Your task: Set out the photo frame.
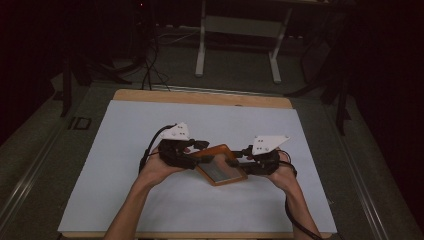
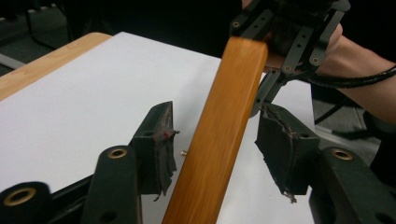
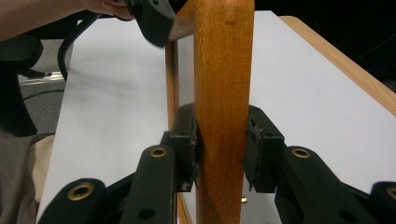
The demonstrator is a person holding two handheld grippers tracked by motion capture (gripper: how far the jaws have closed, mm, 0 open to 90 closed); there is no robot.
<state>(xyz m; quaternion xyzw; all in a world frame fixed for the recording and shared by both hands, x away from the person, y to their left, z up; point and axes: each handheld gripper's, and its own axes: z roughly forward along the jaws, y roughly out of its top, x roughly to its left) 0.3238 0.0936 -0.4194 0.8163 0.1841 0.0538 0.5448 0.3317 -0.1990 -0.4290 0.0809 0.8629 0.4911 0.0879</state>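
Observation:
An orange wooden frame with a dark panel is held tilted over the white sheet, between both grippers. My right gripper grips its right edge. In the right gripper view the pads press on both sides of the wooden bar, so this gripper is shut on it. My left gripper stands at the frame's left corner. In the left gripper view the bar runs between the jaws of that gripper with a gap on each side, so it is open.
The white sheet covers a wooden table whose far edge shows. Beyond it on the dark floor stand white desk legs and loose cables. Bare sheet lies to the left, right and front of the hands.

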